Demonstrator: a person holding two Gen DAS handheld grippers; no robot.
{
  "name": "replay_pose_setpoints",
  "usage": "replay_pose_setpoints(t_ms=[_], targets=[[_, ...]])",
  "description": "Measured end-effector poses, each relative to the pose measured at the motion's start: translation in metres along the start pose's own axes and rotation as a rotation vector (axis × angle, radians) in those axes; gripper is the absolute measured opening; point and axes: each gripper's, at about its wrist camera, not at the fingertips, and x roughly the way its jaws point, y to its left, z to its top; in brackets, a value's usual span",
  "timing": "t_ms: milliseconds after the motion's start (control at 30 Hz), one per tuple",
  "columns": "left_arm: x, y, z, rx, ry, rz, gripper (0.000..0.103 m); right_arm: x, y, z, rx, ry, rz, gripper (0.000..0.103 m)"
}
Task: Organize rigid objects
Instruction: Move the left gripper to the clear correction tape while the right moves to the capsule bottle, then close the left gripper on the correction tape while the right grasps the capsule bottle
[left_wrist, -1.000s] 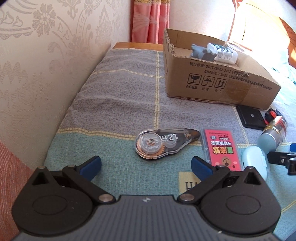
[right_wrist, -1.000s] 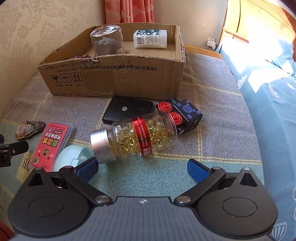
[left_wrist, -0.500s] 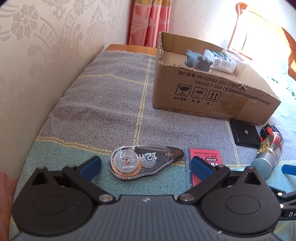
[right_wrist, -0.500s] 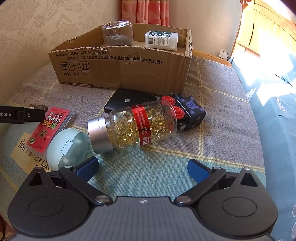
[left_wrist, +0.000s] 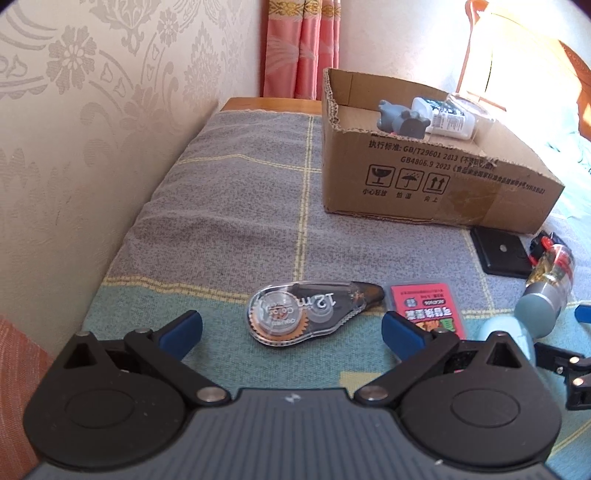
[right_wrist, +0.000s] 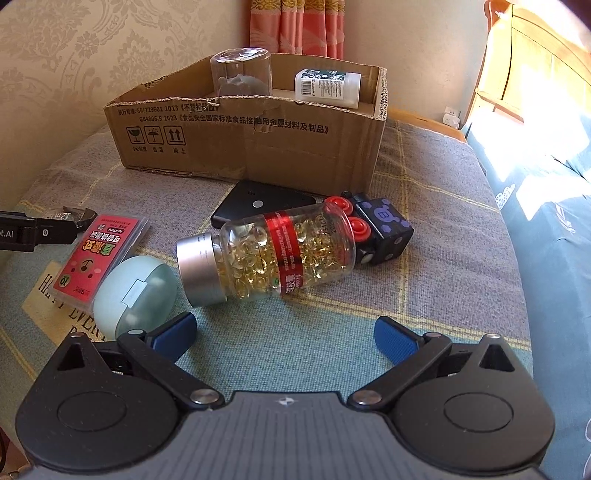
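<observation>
A clear correction-tape dispenser (left_wrist: 310, 314) lies on the blanket just ahead of my open left gripper (left_wrist: 291, 328), between its fingertips. A red card pack (left_wrist: 428, 308) lies to its right, also in the right wrist view (right_wrist: 99, 254). My open, empty right gripper (right_wrist: 284, 332) is just short of a capsule bottle (right_wrist: 273, 254) lying on its side. A pale blue egg-shaped case (right_wrist: 135, 295) sits by its left fingertip. A black flat device (right_wrist: 258, 205) and a black cube toy (right_wrist: 373, 229) lie behind the bottle. The cardboard box (right_wrist: 251, 144) holds a glass, a grey figurine and a white bottle.
The wall (left_wrist: 92, 147) runs along the left of the blanket-covered surface. A pink curtain (left_wrist: 303, 48) hangs behind the box. A bed with blue bedding (right_wrist: 554, 206) lies to the right. The left gripper's finger (right_wrist: 37, 232) shows at the right wrist view's left edge.
My left gripper moved toward the tape dispenser, which now sits between its fingertips. My right gripper closed in on the capsule bottle. Both stayed open.
</observation>
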Motion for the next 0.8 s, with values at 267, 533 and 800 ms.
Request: replay_pose_setpoints(t_ms=[267,533,800], targets=[[0.008,0.025,-0.002,-0.055,-0.004,0.104,0.103,0.0,0.001,0.0,0.002,-0.003,-0.002,0.103],[0.003,0.022,0.005,-0.114,-0.01,0.044,0.102,0.0,0.001,-0.001,0.002,-0.01,-0.001,0.103],[0.022,0.001,0.019,-0.194,0.003,0.048,0.102,-0.001,0.001,-0.003,0.001,-0.02,0.0,0.103]])
